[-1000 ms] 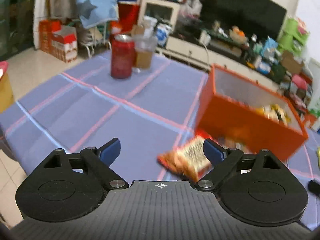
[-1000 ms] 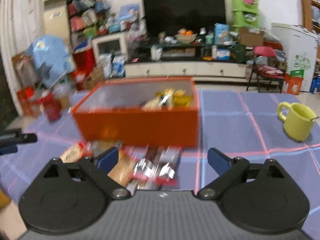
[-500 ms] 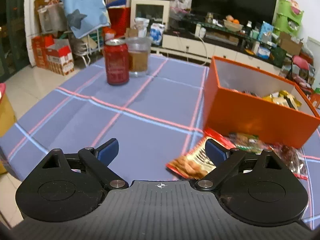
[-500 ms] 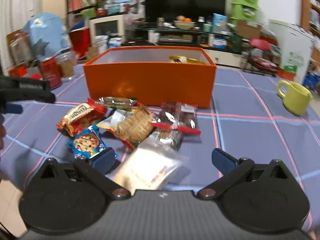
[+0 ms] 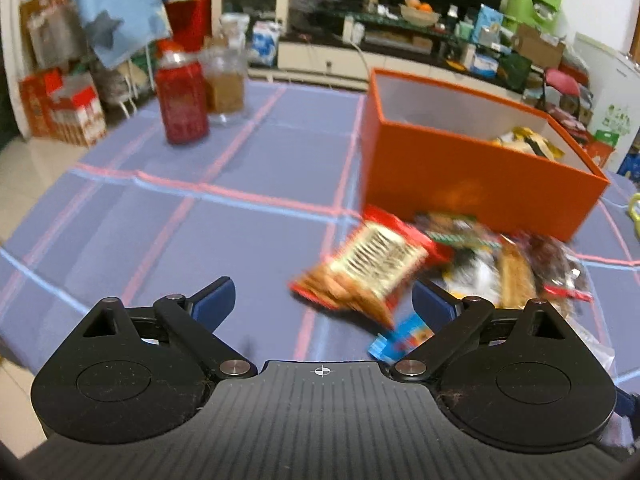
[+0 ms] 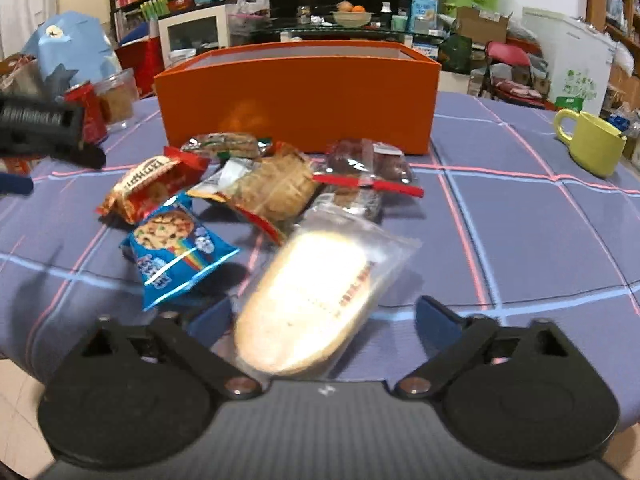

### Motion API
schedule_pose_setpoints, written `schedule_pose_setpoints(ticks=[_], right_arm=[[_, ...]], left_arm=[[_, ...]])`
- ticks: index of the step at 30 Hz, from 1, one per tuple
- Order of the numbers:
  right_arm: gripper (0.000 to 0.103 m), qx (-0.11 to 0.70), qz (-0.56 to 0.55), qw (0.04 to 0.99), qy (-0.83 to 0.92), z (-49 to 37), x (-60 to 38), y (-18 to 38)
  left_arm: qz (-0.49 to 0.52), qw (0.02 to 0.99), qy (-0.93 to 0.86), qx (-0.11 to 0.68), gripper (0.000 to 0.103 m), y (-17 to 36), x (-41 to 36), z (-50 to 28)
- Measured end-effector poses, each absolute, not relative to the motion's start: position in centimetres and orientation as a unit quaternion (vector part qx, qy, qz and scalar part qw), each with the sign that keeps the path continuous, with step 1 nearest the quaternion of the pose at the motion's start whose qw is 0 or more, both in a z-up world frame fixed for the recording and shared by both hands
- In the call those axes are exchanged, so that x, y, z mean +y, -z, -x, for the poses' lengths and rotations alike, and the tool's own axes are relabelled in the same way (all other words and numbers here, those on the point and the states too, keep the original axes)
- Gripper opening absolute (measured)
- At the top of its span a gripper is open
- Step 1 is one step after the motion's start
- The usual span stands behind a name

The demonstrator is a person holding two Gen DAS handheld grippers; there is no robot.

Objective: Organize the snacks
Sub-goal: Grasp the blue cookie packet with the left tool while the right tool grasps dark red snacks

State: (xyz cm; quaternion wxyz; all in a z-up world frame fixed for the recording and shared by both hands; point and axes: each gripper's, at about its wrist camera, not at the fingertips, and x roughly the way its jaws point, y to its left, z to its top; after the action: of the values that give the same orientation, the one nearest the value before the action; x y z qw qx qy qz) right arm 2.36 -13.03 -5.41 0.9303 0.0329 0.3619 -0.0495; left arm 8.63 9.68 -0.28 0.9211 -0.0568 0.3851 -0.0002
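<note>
Left to right, right wrist view: left gripper (image 6: pixel 16 184) pokes in at the left edge, soda can (image 6: pixel 89 110) and glass jar (image 6: pixel 116 96) behind it. Snack pile sits on the checked tablecloth (image 6: pixel 520 240), just in front of the orange box (image 6: pixel 296 96): red cracker bag (image 6: pixel 148 188), blue cookie pack (image 6: pixel 172 248), wafer pack (image 6: pixel 272 188), dark sweets bag (image 6: pixel 360 172). Clear bag with a pale round cake (image 6: pixel 308 308) lies nearest, its end between the right gripper (image 6: pixel 324 316) jaws; they have just been closing but stand apart, pads off the bag. Yellow mug (image 6: pixel 592 144) far right.

Left wrist view: left gripper (image 5: pixel 322 304) jaws wide, just been opening, nothing gripped; red cracker bag (image 5: pixel 368 268) ahead, blurred. Some snacks (image 5: pixel 524 142) already in the orange box (image 5: pixel 472 176).
</note>
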Motion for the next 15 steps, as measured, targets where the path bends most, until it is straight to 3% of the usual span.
schedule_pose_setpoints(ticks=[1,3,5,7,15], right_arm=[[0.082,0.365,-0.039,0.929,0.051,-2.4,-13.7,5.3],[0.08,0.368,-0.05,0.926,0.061,-2.4,-14.9,5.2],[0.083,0.366,-0.053,0.926,0.079,-2.4,-16.0,5.2],[0.093,0.369,-0.064,0.923,0.088,-2.4,-16.8,5.2],[0.099,0.349,-0.083,0.928,0.097,-1.3,-17.6,5.2]], left_arm=[[0.065,0.918,0.0,0.391,0.083,0.4,9.3,-8.5],[0.086,0.912,-0.022,0.4,0.084,0.9,8.6,-7.9],[0.112,0.907,-0.039,0.405,0.084,1.4,7.8,-7.0],[0.134,0.898,-0.055,0.416,0.086,1.9,7.1,-6.2],[0.186,0.873,-0.139,0.428,0.091,3.7,4.6,-7.0]])
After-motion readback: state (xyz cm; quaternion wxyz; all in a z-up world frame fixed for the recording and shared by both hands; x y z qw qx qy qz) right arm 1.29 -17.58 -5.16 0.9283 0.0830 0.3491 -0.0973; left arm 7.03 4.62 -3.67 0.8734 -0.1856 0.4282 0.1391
